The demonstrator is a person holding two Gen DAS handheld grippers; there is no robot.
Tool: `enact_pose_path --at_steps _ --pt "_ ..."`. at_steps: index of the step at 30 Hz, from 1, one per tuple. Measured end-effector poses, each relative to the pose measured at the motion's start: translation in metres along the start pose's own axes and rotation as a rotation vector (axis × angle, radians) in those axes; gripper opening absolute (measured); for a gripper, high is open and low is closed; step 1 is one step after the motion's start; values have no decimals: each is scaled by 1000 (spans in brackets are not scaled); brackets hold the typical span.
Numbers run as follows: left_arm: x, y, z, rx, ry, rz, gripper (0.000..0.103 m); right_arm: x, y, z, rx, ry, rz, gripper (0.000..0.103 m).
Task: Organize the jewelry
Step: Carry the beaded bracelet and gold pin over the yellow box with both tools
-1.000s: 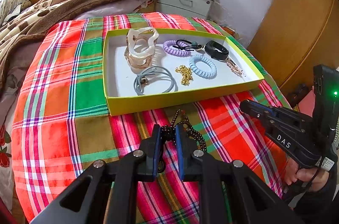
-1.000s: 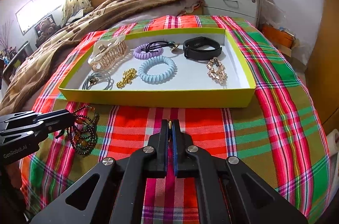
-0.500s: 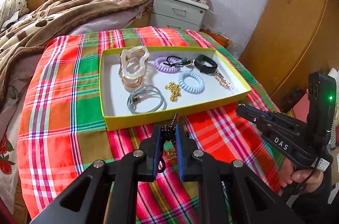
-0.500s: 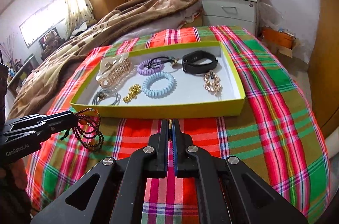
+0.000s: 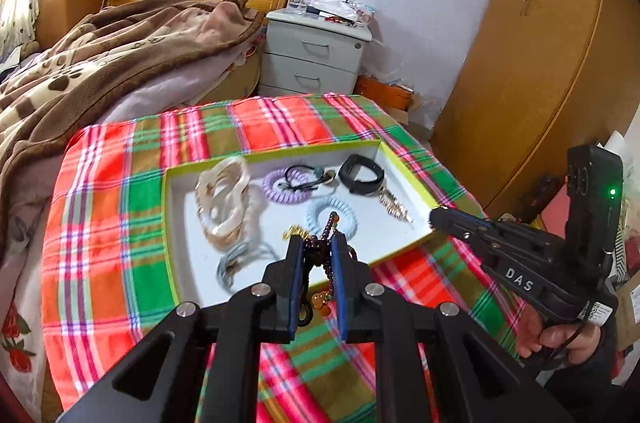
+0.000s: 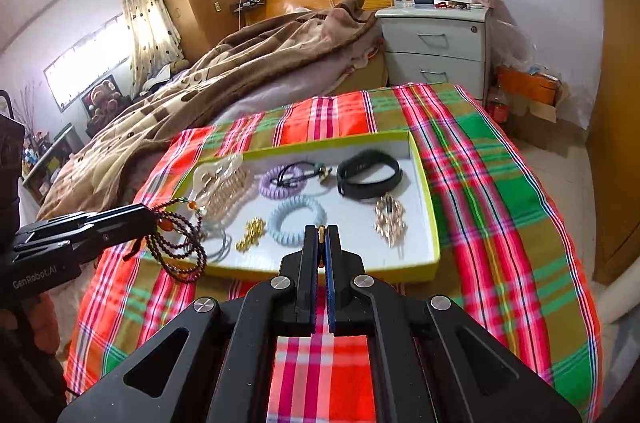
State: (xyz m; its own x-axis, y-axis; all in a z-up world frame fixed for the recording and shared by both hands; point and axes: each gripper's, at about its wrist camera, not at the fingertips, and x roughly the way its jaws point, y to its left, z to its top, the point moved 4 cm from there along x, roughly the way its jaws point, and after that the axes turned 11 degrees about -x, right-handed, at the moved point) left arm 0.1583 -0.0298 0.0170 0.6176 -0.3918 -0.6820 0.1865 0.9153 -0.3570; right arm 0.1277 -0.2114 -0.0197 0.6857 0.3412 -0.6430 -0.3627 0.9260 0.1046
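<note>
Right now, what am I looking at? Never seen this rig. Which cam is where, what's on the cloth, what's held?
There is no robot here: a person holds a two-finger gripper in each hand, and each gripper has a fisheye camera looking along its fingers.

The left wrist view shows the left gripper shut on a dark beaded bracelet, with the right gripper off to the side. The right wrist view shows the right gripper with its jaws shut and a small gold piece between the tips; what it is, I cannot tell.

On the plaid cloth sits a yellow-green tray holding a hair claw, purple and blue coil ties, a black band and a gold chain.
</note>
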Motion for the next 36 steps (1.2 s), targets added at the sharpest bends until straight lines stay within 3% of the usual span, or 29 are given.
enact_pose_path --at_steps 6,17,36 --pt "27 -8 15 13 25 -1 15 27 -13 8 24 34 12 3" --pt "78 12 31 -41 90 30 15 61 -28 9 13 99 1 3" --pt "99 29 27 -78 139 66 15 78 -28 -2 -34 165 -38 3"
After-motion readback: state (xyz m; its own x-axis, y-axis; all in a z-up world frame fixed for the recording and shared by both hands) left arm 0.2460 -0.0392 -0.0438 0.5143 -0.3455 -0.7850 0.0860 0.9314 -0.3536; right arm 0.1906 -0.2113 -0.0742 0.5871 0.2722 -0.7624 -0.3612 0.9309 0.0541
